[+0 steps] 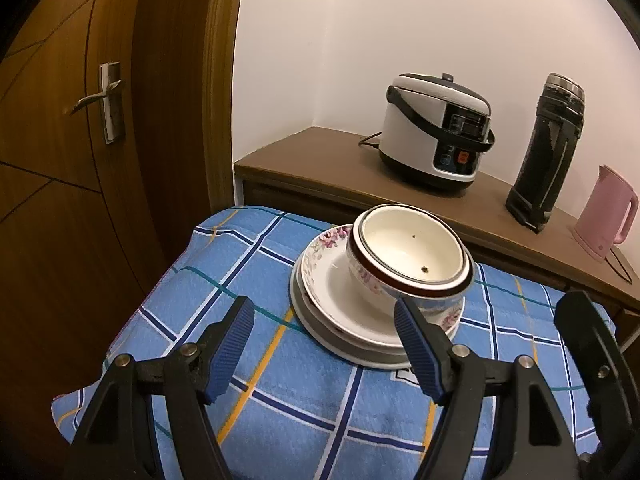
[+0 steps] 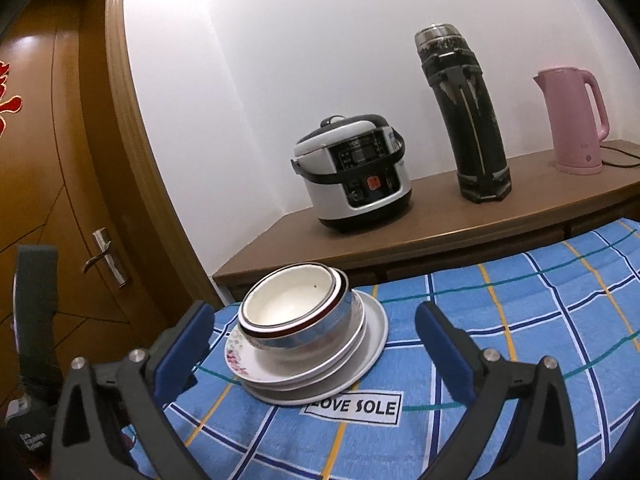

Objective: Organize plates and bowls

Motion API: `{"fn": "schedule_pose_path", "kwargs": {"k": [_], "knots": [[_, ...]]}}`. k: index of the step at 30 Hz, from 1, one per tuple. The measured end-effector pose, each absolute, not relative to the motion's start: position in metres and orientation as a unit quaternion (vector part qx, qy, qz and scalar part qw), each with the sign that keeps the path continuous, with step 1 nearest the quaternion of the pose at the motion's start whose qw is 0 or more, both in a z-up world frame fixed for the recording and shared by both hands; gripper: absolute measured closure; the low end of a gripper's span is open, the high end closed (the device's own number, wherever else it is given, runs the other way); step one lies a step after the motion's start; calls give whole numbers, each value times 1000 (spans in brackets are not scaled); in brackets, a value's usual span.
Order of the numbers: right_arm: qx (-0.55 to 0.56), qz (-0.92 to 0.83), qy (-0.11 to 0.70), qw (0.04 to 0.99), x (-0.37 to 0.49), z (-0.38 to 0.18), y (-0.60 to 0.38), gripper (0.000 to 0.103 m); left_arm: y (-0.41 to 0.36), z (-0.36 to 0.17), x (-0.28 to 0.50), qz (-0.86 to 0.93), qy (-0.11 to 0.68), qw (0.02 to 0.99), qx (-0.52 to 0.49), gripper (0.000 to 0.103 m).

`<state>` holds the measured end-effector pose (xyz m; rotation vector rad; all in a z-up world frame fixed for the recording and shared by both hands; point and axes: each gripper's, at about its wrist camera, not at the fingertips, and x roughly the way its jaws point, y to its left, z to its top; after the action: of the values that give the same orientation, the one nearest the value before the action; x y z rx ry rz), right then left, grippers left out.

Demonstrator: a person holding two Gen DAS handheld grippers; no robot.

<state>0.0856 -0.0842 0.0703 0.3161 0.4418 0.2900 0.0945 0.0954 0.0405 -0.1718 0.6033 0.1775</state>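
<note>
Both sets of fingers stand wide apart with nothing between them: the left gripper (image 1: 324,344) and right gripper (image 2: 316,344) hang short of the stack. The nested bowls (image 2: 292,312) sit on the plates (image 2: 372,344) toward the blue checked cloth's (image 2: 520,320) far edge, leaning toward the door-side edge. Judged finished; back straight off, leaving that lean alone.

The left gripper (image 1: 324,346) hangs with jaws apart and nothing between them, over the blue checked cloth (image 1: 224,256). Near the cloth's far edge, stacked plates (image 1: 320,304) carry nested bowls (image 1: 408,256). Behind, on the bench (image 1: 320,156), stand a rice cooker (image 1: 434,132), a dark flask (image 1: 548,152) and a pink kettle (image 1: 604,216).
</note>
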Motion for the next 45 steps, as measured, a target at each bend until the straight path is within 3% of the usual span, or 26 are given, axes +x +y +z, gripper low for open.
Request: {"fn": "schedule_pose_path", "kwargs": {"k": [45], "knots": [[171,129,163,963,12,104,-103,0,71,64,29,97,239,964,-56,28]]}}
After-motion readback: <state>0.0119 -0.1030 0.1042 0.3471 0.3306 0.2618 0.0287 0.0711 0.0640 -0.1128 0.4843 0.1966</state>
